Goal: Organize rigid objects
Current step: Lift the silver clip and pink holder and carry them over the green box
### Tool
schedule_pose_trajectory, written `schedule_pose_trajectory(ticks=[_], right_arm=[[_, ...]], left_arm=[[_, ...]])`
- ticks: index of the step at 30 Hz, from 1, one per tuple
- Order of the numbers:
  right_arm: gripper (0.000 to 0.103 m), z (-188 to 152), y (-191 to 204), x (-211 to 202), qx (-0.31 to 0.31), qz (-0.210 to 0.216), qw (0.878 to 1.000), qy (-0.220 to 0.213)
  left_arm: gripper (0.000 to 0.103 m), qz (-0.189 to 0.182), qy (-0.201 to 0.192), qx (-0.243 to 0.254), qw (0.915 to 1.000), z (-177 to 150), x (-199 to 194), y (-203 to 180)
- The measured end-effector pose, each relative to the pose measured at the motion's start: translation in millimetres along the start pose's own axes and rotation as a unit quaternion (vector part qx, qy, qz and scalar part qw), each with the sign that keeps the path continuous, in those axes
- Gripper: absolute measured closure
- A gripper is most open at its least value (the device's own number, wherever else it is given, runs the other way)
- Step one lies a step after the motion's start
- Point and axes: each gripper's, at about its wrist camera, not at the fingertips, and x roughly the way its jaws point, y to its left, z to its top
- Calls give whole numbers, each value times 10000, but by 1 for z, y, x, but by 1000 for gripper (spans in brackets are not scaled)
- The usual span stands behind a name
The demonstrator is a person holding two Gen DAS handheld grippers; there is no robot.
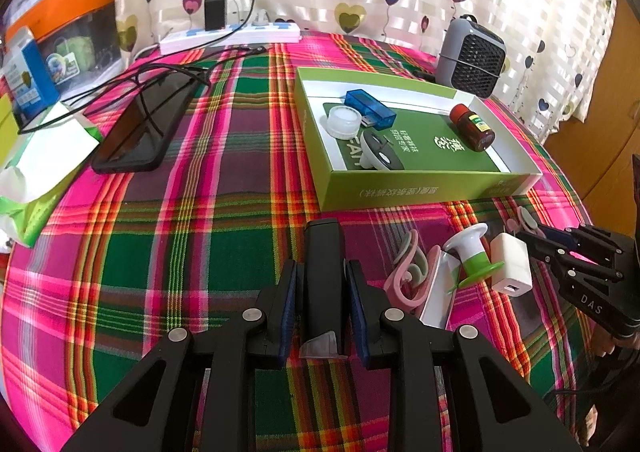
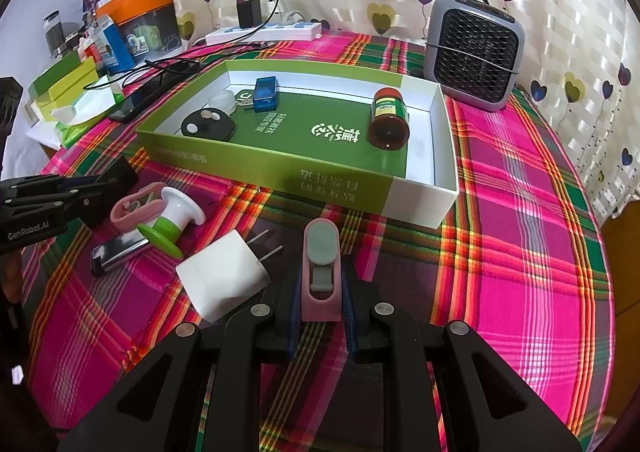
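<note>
Plaid tablecloth, green box (image 2: 224,168) in the middle holding a few bits. My left gripper (image 1: 322,292) is clamped on a black bar (image 1: 323,252) and my right gripper (image 2: 322,292) on a pink clip (image 2: 322,272), both just short of the box's near wall. Looks like mid-carry, so next I lift over that wall and let go inside.

I note a grey heater (image 2: 474,56) at the plaid tablecloth's (image 2: 520,212) far edge, a white power strip (image 2: 264,32) carrying a black adapter (image 2: 249,12), a phone (image 1: 140,124), and a tissue pack (image 1: 44,168).

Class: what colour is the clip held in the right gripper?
Pink with a grey pad; the clip shows best in the right wrist view.
</note>
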Motion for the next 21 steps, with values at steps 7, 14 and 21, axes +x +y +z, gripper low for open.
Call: schedule_pose_trajectory(ticks=[7,14,21], right_arm=[[85,-1,-1,-4,77,15,10000,-45],[85,-1,-1,-8,147,35,9998,-110],[85,1,0,-14,175,31,9996,-201]], left_arm=[[80,18,-15,5,10000,-3,-3,0],[80,34,-122,16,9999,-1,-11,-3],[80,-28,-249,33,9997,4,-23,-6]])
